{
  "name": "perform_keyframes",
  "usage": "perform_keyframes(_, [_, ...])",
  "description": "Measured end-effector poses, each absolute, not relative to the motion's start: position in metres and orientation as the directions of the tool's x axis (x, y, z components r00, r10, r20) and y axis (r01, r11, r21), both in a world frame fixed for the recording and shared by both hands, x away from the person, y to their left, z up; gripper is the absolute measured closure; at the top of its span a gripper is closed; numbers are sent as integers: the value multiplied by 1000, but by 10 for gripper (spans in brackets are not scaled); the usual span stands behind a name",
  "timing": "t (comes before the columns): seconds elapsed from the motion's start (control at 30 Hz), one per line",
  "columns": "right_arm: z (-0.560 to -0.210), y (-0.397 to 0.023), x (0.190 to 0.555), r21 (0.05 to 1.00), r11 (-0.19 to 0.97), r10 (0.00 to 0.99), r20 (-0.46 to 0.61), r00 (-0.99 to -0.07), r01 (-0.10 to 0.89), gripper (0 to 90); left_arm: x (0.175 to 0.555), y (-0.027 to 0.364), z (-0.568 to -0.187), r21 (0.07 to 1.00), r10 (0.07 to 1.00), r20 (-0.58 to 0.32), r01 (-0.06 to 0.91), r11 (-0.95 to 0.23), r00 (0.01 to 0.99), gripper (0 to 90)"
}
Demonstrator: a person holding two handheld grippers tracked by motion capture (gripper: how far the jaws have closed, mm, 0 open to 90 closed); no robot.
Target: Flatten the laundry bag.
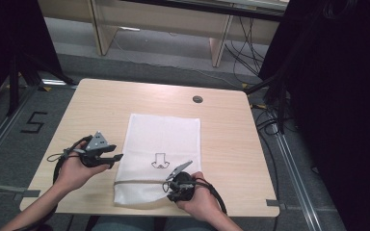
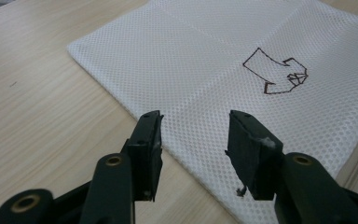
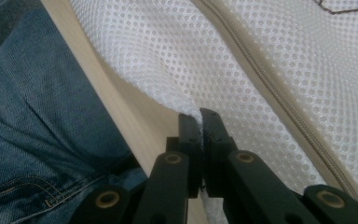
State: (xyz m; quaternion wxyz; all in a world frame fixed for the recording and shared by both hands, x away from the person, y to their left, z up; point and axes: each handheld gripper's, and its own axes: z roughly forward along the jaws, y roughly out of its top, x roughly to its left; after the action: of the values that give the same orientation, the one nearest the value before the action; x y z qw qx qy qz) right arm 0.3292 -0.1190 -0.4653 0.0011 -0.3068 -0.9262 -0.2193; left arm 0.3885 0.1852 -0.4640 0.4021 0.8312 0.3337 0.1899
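Observation:
A white mesh bag [image 1: 161,144] lies flat on the wooden table [image 1: 96,106], with a drawn arrow [image 1: 160,161] and a beige zipper [image 1: 139,181] near its front end. My left gripper [image 1: 117,157] hovers at the bag's left edge, open; the bag's edge [image 2: 186,140] lies below its spread jaws. My right gripper [image 1: 172,188] sits at the bag's front right corner, near the table's front edge. In the right gripper view its jaws are shut [image 3: 199,116] on the mesh bag's edge [image 3: 168,88], with the zipper [image 3: 261,84] running just beyond.
A round cable hole [image 1: 197,99] sits at the table's far side. The person's jeans [image 3: 32,140] show below the table's front edge. Black curtains and cables stand at the right, wooden furniture legs beyond the table.

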Motion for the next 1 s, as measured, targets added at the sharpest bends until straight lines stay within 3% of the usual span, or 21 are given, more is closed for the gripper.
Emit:
perform_keyframes(0.3, [-469,-110,323,378,736,541,172,-823,563,871,386,177,-466,787,688,55,393,-476,724,504])
perform_keyframes(0.6, [-440,-119,318,431,669,570,225,-790,606,685,385,169,-463,780,658,66,373,-503,750,515])
perform_keyframes(1.0, [-412,-156,332,497,584,639,206,-741,642,676,381,142,-464,756,590,56,351,-552,806,592])
